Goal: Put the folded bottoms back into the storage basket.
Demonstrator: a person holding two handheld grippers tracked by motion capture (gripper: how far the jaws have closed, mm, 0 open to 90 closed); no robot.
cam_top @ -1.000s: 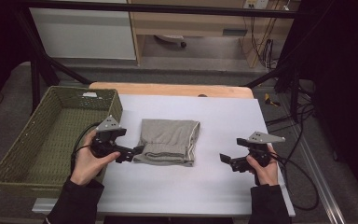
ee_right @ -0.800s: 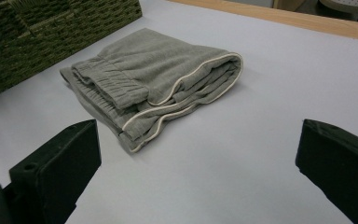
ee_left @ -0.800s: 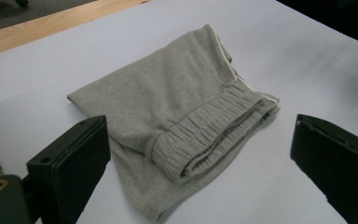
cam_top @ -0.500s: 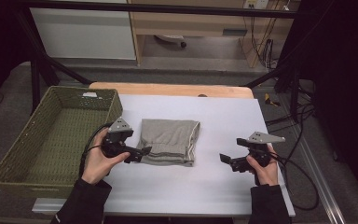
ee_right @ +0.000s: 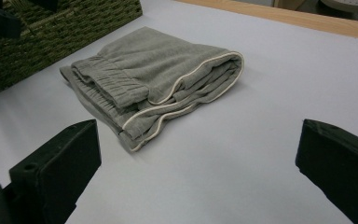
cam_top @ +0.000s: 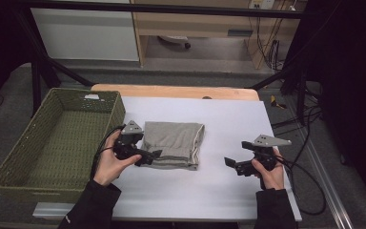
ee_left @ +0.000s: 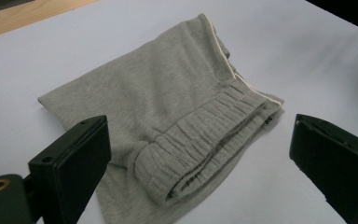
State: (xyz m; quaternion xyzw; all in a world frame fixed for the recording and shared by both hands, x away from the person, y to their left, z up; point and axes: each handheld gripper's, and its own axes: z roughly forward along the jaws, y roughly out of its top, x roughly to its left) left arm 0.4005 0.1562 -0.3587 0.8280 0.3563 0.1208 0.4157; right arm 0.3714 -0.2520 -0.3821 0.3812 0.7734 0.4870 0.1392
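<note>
A folded pair of grey shorts (cam_top: 174,144) lies flat on the white worktop (cam_top: 228,124), a little left of the middle, with a cream piping line along its right-hand fold and the gathered waistband turned toward the near left corner.

The left claw (cam_top: 153,155) sits at the near left edge of the shorts, held by the person's left hand (cam_top: 108,162). In the left gripper view its two black jaws stand wide apart, one on each side of the waistband end of the shorts (ee_left: 177,121), with nothing clamped between them; whether the jaw tips touch the cloth cannot be told.

The right claw (cam_top: 229,163) rests low over bare worktop, well apart from the shorts on their right, in the person's right hand (cam_top: 267,171). In the right gripper view its jaws are also spread wide and empty, aimed at the shorts (ee_right: 158,88).

A woven green basket (cam_top: 14,164) stands at the left of the worktop, just beside the left hand.
</note>
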